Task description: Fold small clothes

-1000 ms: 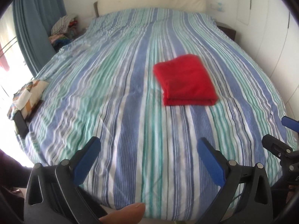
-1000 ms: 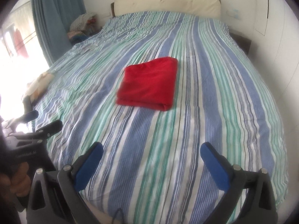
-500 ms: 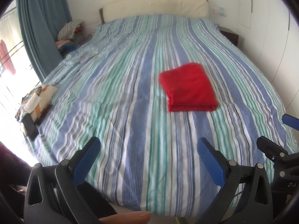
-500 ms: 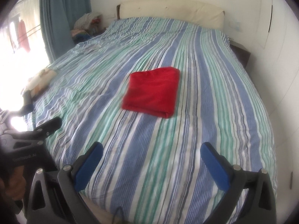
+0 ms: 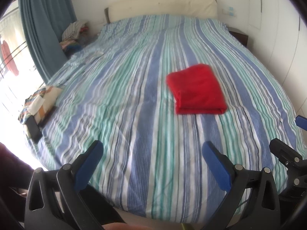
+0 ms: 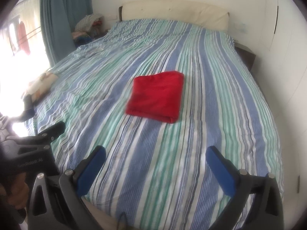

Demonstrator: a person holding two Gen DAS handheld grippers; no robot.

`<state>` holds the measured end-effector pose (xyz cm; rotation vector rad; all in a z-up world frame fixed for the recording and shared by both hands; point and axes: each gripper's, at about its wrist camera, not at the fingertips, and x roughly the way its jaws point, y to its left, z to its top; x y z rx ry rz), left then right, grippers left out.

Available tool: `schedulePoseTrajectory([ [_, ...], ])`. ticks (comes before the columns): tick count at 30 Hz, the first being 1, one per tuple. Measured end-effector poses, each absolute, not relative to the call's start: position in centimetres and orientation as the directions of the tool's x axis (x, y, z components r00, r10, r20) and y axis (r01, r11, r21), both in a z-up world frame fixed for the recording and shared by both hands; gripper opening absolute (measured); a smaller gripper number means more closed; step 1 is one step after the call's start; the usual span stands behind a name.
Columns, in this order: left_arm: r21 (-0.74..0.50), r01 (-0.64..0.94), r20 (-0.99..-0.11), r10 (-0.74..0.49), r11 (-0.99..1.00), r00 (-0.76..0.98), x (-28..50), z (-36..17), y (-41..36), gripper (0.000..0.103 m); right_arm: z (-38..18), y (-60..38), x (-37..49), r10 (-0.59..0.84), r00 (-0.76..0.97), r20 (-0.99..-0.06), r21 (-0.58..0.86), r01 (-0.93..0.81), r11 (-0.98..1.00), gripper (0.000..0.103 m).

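A red garment (image 5: pixel 196 89) lies folded into a neat rectangle on the striped bed cover (image 5: pixel 134 95); it also shows in the right wrist view (image 6: pixel 156 96). My left gripper (image 5: pixel 152 161) is open and empty, held over the foot of the bed, well short of the garment. My right gripper (image 6: pixel 156 164) is open and empty, also back at the foot of the bed. The right gripper also shows at the right edge of the left wrist view (image 5: pixel 287 157), and the left gripper at the left edge of the right wrist view (image 6: pixel 41 134).
A cream headboard (image 5: pixel 163 4) stands at the far end. Blue curtains (image 5: pixel 44 28) and a pile of clothes (image 5: pixel 73 32) are at the left. A patterned cushion (image 5: pixel 38 103) and a dark phone (image 5: pixel 33 129) lie at the bed's left edge. White wardrobe doors (image 5: pixel 278 19) are at the right.
Both grippers have drawn back from the bed and tilted up, so the red garment looks farther away. The garment has not moved. Both grippers stay open.
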<state>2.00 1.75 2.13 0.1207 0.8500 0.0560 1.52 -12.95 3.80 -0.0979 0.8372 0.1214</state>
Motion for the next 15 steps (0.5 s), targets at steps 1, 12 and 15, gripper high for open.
schedulePoseTrajectory([
  [1, 0.129, 0.000, -0.747, 0.097, 0.992, 0.658, 2.01, 2.11, 1.74, 0.103, 3.78, -12.90, 1.48, 0.066, 0.664, -0.745, -0.043, -0.145, 0.988, 0.102],
  [12, 0.086, 0.020, -0.734, 0.050, 0.996, 0.677, 1.55, 2.71, 1.74, 0.103, 3.65, -13.10, 1.47, 0.055, 0.660, -0.749, -0.045, -0.134, 0.990, 0.102],
  [15, 0.102, 0.011, -0.721, 0.066, 0.995, 0.690, 1.33, 3.11, 1.65, 0.102, 3.76, -13.13, 1.44, 0.060, 0.662, -0.747, -0.040, -0.134, 0.990, 0.102],
])
